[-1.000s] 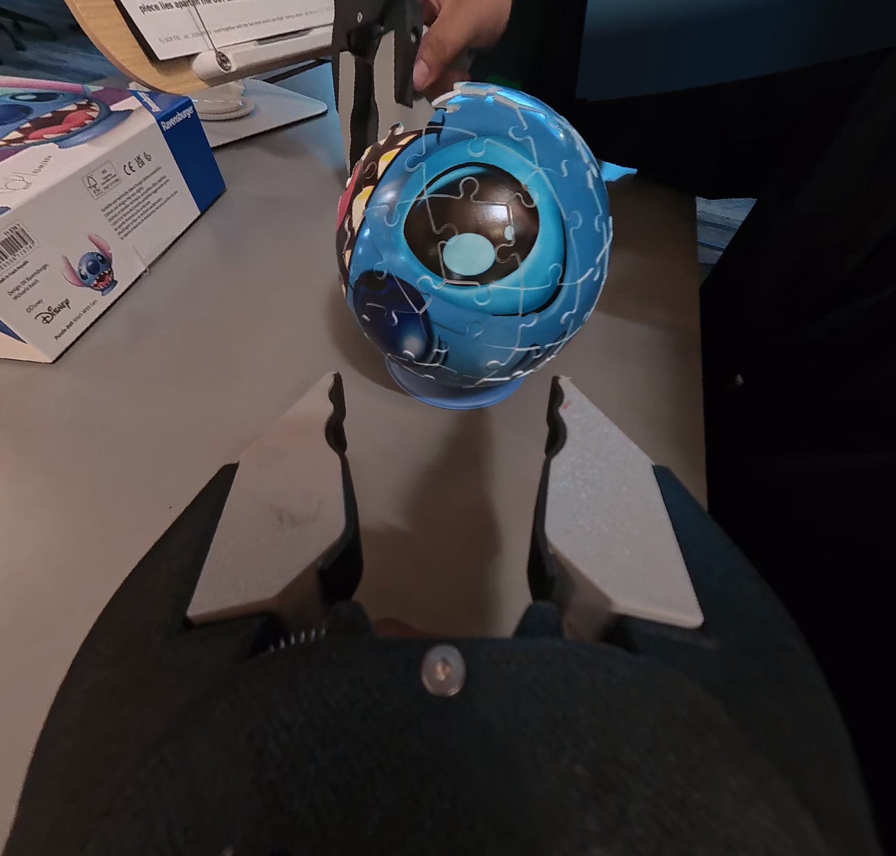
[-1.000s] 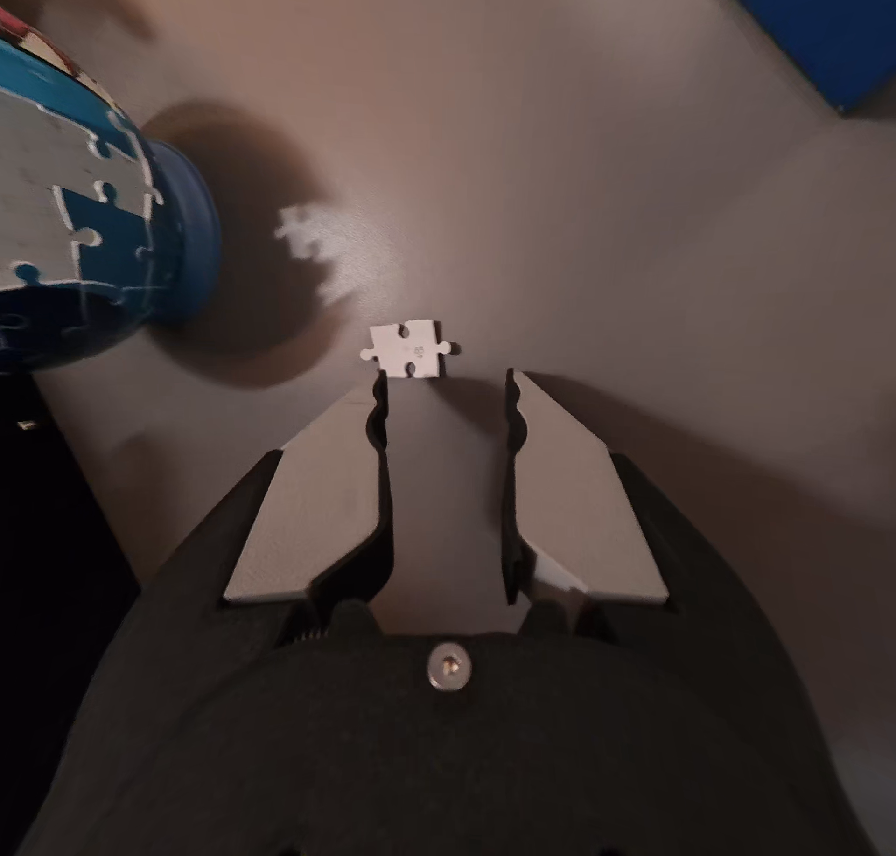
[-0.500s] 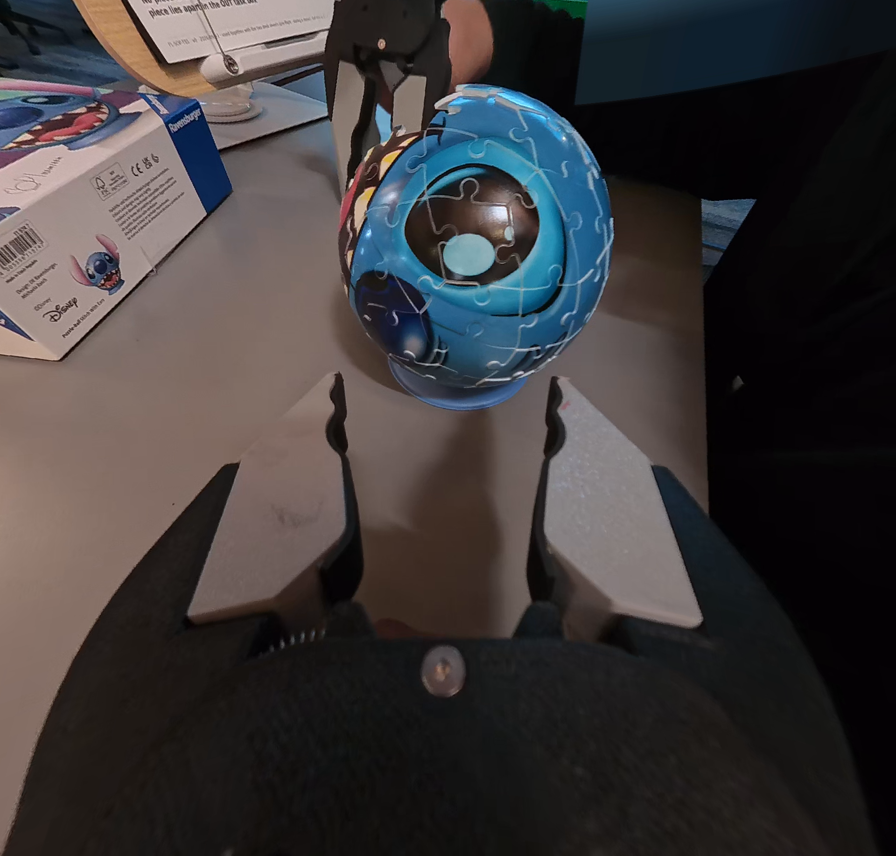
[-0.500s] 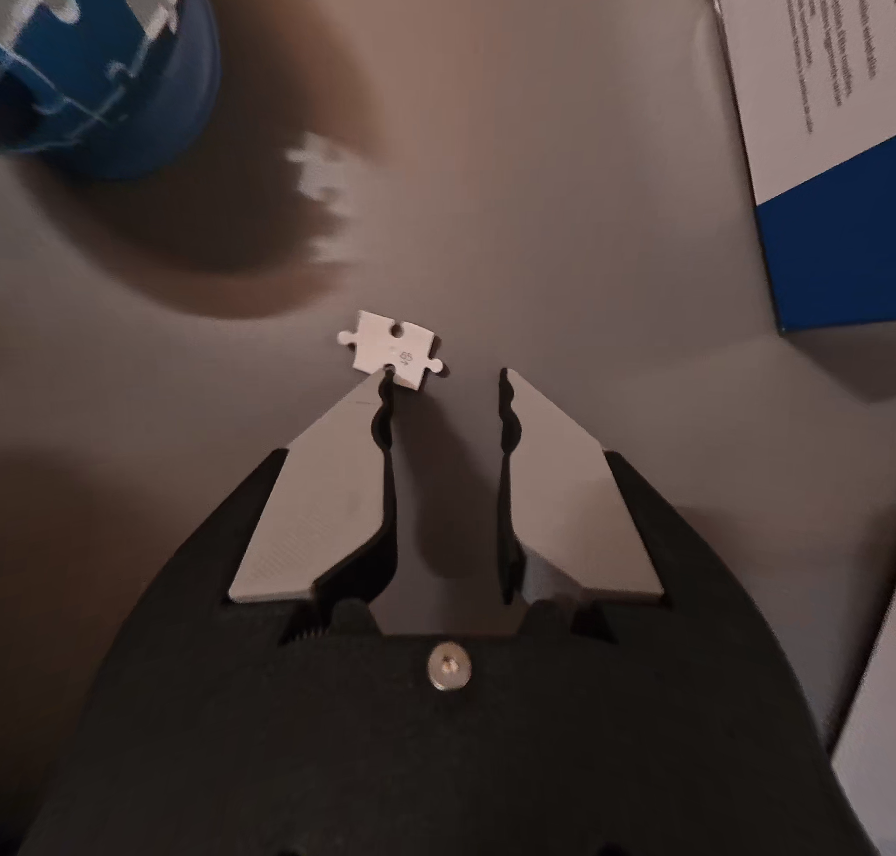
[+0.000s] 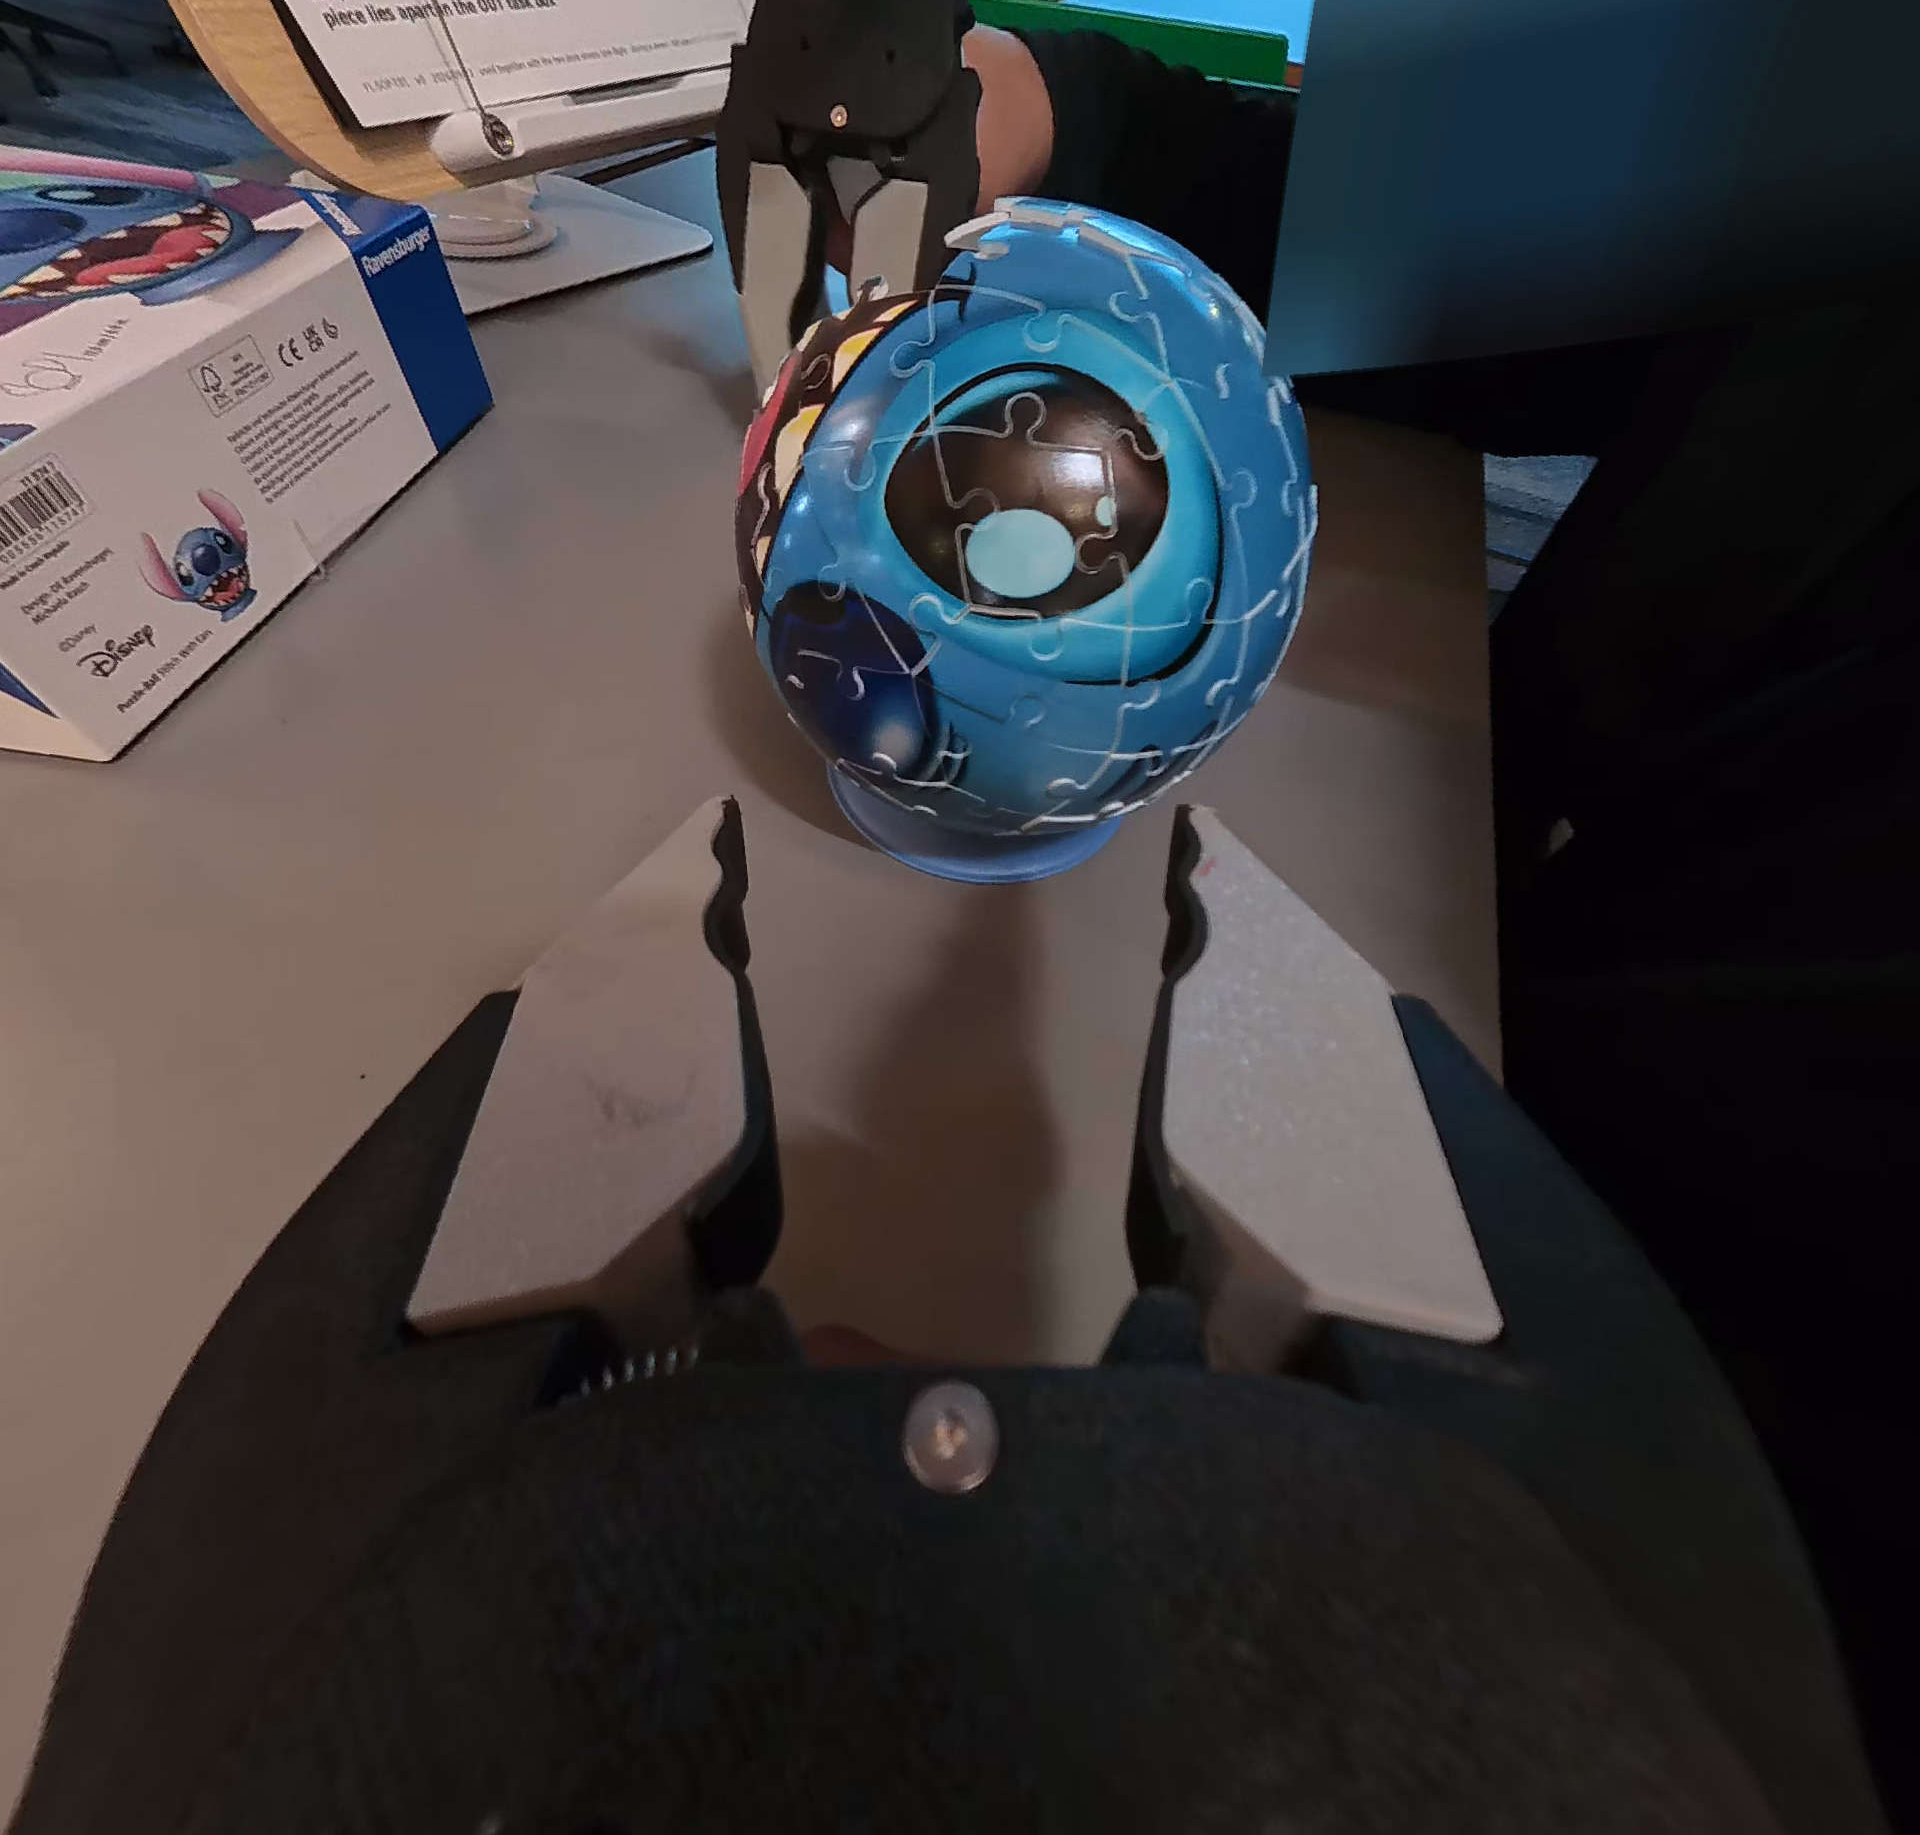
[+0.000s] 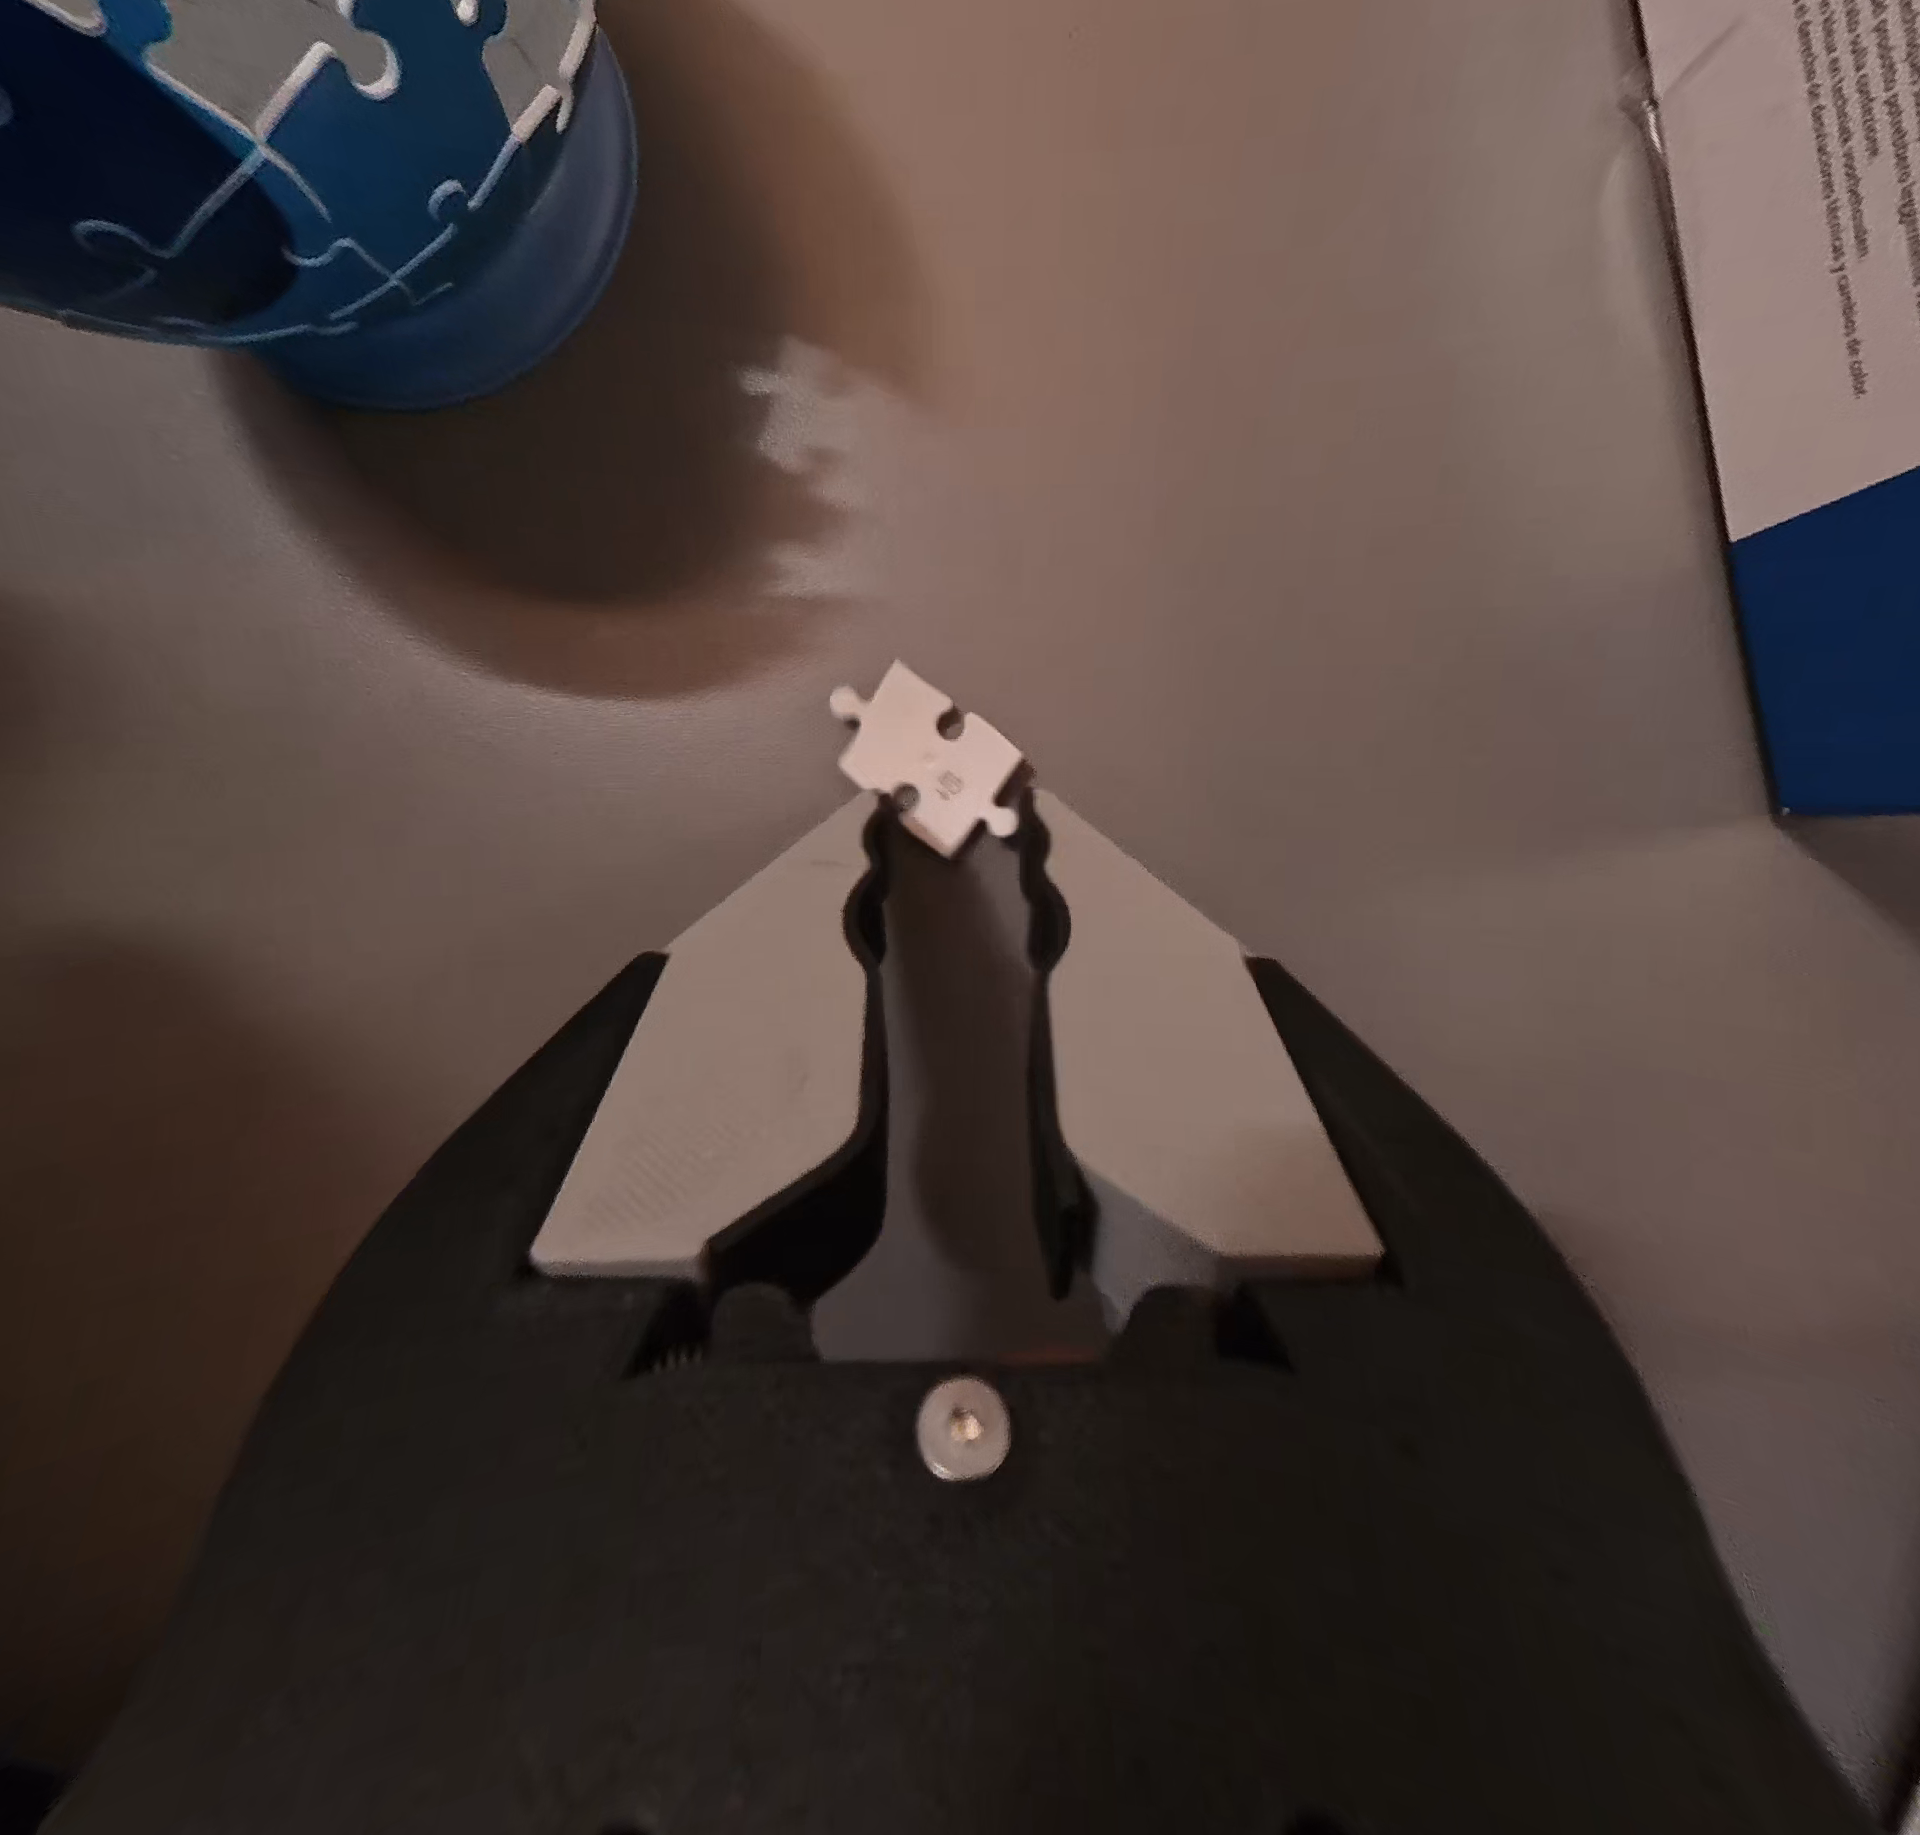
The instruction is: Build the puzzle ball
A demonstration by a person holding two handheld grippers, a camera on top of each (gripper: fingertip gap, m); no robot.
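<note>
One white cardboard puzzle piece (image 6: pixel 928 772), bearing small blurred print, seems pinched by the right gripper (image 6: pixel 951 814); the left gripper (image 5: pixel 951 850) gapes before one blue puzzle ball (image 5: pixel 1039 538).

Printed text, a barcode and logos mark the puzzle box (image 5: pixel 208 497); printed lines fill the propped instruction sheet (image 5: pixel 499 9); a small number marks the loose puzzle piece (image 6: pixel 930 762).

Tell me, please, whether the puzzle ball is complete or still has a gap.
Still has a gap: the puzzle ball shows a jagged open edge at its top, and one loose white piece sits at the right hand-held gripper tips.
</note>
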